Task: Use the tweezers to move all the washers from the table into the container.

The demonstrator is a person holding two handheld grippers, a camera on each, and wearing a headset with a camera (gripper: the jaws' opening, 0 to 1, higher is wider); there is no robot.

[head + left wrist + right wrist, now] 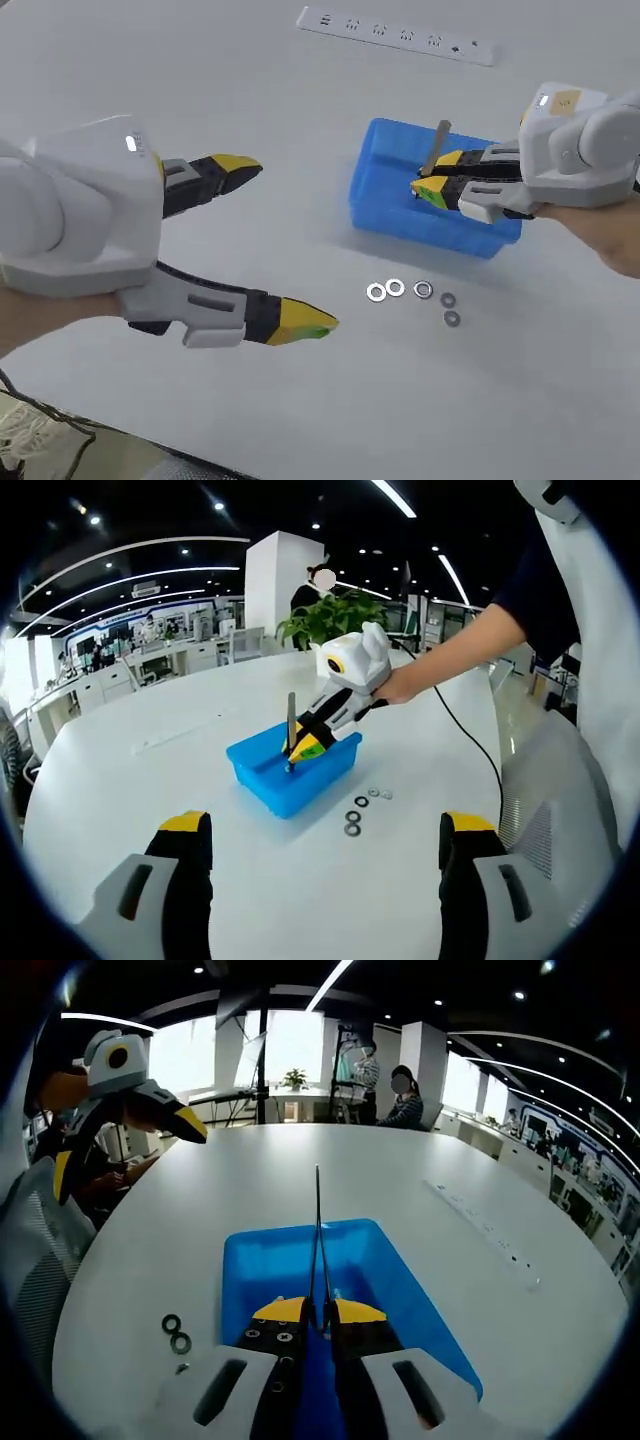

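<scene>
1. Left gripper (pixel 290 245): jaws spread wide with nothing between them, over bare table (pixel 250 60) near its front edge.
2. Five washers (pixel 396 289) lie in a loose row on the table, just in front of the container.
3. Blue container (pixel 400 215): the tweezers (pixel 438 148) stand upright in it, with plain blue floor around them.
4. Right gripper (pixel 428 190): jaws clamped on the tweezers, above the container.
5. A power strip (pixel 395 32) lies well behind, with open tabletop between.

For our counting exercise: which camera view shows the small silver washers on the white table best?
The head view: from above, five small silver metal washers show distinctly. The left gripper view shows them tiny and bunched; the right gripper view catches about three at its edge.
</scene>
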